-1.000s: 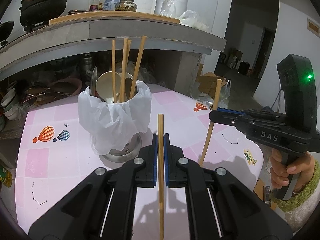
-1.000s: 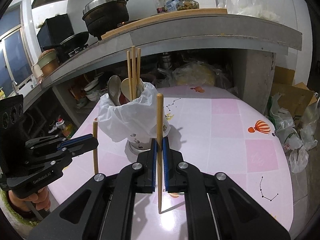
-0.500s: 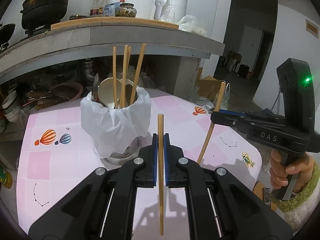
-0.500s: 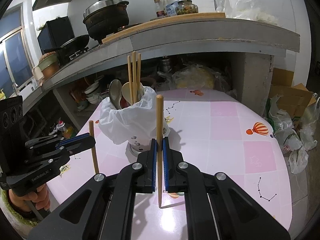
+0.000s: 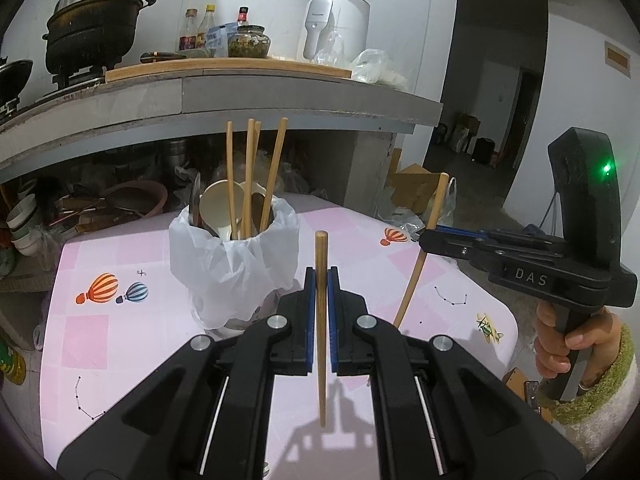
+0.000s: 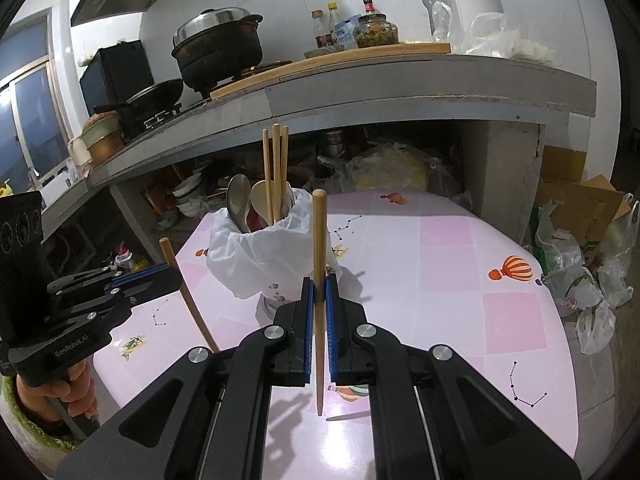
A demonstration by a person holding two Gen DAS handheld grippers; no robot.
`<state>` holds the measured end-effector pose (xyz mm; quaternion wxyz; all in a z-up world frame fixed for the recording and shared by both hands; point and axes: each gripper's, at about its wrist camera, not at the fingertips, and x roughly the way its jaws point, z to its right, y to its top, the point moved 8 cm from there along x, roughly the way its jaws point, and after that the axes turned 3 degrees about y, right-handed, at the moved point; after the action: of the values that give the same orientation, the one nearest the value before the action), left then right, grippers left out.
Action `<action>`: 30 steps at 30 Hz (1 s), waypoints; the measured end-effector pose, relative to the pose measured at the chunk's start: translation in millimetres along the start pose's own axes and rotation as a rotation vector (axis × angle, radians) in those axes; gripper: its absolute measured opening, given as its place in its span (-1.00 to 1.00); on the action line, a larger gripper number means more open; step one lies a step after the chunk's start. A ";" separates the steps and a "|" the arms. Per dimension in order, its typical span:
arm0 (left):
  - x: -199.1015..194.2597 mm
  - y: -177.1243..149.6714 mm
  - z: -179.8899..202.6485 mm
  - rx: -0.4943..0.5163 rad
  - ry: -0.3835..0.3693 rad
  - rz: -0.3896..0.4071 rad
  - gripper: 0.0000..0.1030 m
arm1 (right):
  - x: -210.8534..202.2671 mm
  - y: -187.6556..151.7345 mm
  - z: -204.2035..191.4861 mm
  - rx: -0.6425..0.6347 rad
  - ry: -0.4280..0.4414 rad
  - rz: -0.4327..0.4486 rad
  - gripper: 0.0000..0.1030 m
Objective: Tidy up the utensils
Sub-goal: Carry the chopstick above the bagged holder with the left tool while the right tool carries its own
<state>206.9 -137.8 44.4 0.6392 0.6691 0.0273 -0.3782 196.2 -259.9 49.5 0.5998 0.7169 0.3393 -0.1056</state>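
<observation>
A utensil holder lined with a white plastic bag [image 5: 234,268] [image 6: 272,256] stands on the pink table and holds several wooden chopsticks and spoons. My left gripper [image 5: 320,288] is shut on one upright wooden chopstick [image 5: 321,360], just in front of the holder. My right gripper [image 6: 319,296] is shut on another upright chopstick [image 6: 319,240], near the holder. The right gripper also shows in the left wrist view [image 5: 430,240] with its chopstick [image 5: 416,276] tilted. The left gripper shows in the right wrist view [image 6: 176,276] with its chopstick [image 6: 192,308].
The pink table [image 6: 440,264] has balloon prints. A grey concrete counter [image 5: 280,92] overhangs behind it, with a black pot [image 5: 92,40], bottles and a white appliance [image 5: 336,28]. Bowls and bags lie under the counter. Plastic bags [image 6: 580,280] lie on the floor to the right.
Both grippers have risen a little with their chopsticks. The holder now sits lower and slightly farther in both views.
</observation>
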 end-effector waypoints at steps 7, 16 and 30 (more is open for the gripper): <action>-8.2 5.0 0.5 0.006 -0.004 0.023 -0.91 | -6.3 3.1 -0.5 -0.003 0.000 0.013 -0.88; -18.6 14.2 3.5 0.019 -0.006 0.052 -0.91 | -14.5 9.4 -1.9 -0.004 0.005 0.034 -0.88; -34.0 30.5 7.7 0.039 -0.014 0.094 -0.91 | -25.3 19.8 -9.6 -0.014 0.022 0.064 -0.88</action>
<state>194.9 -134.9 89.0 0.6432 0.6793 -0.0158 -0.3529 187.1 -261.1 81.7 0.6040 0.7243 0.3238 -0.0761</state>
